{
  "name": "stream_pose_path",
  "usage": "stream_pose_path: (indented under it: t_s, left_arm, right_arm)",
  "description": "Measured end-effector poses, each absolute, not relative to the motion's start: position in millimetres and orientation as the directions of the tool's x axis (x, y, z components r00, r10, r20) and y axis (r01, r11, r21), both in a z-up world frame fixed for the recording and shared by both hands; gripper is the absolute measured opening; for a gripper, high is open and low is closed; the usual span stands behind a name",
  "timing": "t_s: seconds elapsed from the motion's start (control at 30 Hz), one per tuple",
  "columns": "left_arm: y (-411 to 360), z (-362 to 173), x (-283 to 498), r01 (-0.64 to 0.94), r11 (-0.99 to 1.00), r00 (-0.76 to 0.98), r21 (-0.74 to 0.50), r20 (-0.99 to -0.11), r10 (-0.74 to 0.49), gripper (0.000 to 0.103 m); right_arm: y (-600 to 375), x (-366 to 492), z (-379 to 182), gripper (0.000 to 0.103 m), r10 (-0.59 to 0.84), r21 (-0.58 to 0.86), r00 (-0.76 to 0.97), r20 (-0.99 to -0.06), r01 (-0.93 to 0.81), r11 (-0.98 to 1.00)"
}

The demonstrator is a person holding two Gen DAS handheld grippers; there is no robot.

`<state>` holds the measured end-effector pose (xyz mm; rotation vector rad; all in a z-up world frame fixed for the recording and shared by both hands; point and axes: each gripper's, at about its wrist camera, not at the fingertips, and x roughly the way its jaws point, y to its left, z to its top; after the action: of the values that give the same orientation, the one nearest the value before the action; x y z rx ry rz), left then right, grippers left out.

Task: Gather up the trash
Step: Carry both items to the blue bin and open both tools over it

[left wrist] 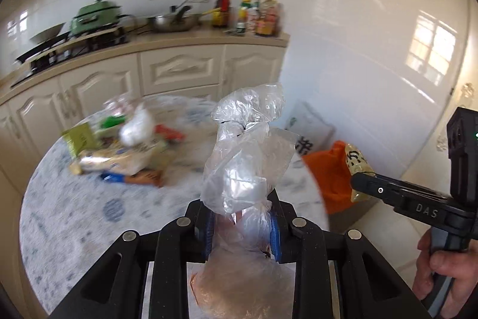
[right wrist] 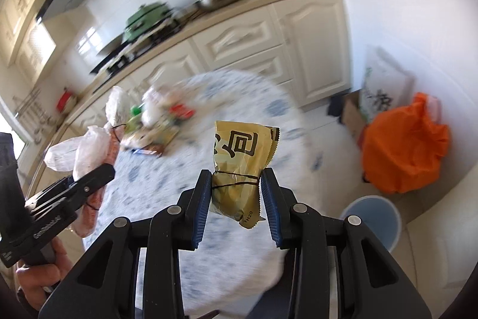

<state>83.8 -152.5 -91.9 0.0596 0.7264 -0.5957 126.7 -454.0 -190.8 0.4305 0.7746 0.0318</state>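
Here, left gripper point(left wrist: 242, 224) clamping clear plastic bag point(left wrist: 245, 151), right gripper point(right wrist: 236, 199) pinching yellow packet point(right wrist: 243, 166), blue bin point(right wrist: 373, 218) only in right view.

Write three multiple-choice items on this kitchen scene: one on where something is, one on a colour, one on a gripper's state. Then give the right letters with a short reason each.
1. Where is the blue bin?
A. On the counter
B. On the floor beside the round table
C. On the stove

2. What colour is the big bag on the floor near the wall?
A. Orange
B. Black
C. Purple

3. What is the right gripper doing?
A. Standing open and empty
B. Gripping a spoon
C. Gripping a yellow packet

Answers:
1 B: the right wrist view shows the bin low on the floor past the table's edge.
2 A: the bag is bright orange in both views.
3 C: the packet sits pinched between the two blue pads, clear of the table. The left gripper likewise holds a clear plastic bag.
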Motion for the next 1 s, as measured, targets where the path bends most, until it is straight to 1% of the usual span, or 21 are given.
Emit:
stream_pose_path:
  t_s: [0.1, 0.27, 0.37, 0.47, 0.6, 0.77, 0.93, 1.0]
  left_arm:
    - [-190, -89, 80, 0.599, 0.786, 0.549, -0.153, -0.635, -0.542, 0.025]
    - [-250, -100, 84, 0.680, 0.710, 0.462, -0.183, -0.645, -0.609, 0.025]
    - [-283, -112, 88, 0.716, 0.668, 0.404, -0.202, -0.661, -0.632, 0.025]
    - [-311, -128, 101, 0.735, 0.639, 0.344, -0.225, -0.689, -0.638, 0.025]
    - [-356, -160, 115, 0.754, 0.609, 0.253, -0.248, -0.745, -0.617, 0.026]
    - [-407, -215, 134, 0.757, 0.596, 0.139, -0.267, -0.826, -0.547, 0.026]
    - [-449, -257, 155, 0.759, 0.585, 0.053, -0.285, -0.869, -0.491, 0.026]
    - [-474, -269, 166, 0.766, 0.578, 0.029, -0.281, -0.883, -0.468, 0.028]
  right_arm:
    - [-492, 110, -187, 0.034, 0.115, 0.377, 0.734, -0.670, 0.203, 0.904]
    - [-550, 87, -188, 0.034, 0.014, 0.366, 0.736, -0.677, 0.319, 0.874]
    - [-577, 80, -196, 0.034, -0.032, 0.352, 0.721, -0.692, 0.376, 0.857]
    - [-601, 80, -216, 0.034, -0.051, 0.350, 0.691, -0.721, 0.426, 0.834]
    - [-628, 86, -258, 0.034, -0.039, 0.359, 0.641, -0.766, 0.478, 0.802]
    - [-646, 94, -307, 0.034, 0.000, 0.374, 0.587, -0.810, 0.516, 0.771]
    - [-660, 103, -342, 0.034, 0.027, 0.383, 0.551, -0.834, 0.543, 0.748]
    - [-666, 106, -353, 0.037, 0.037, 0.387, 0.538, -0.842, 0.554, 0.737]
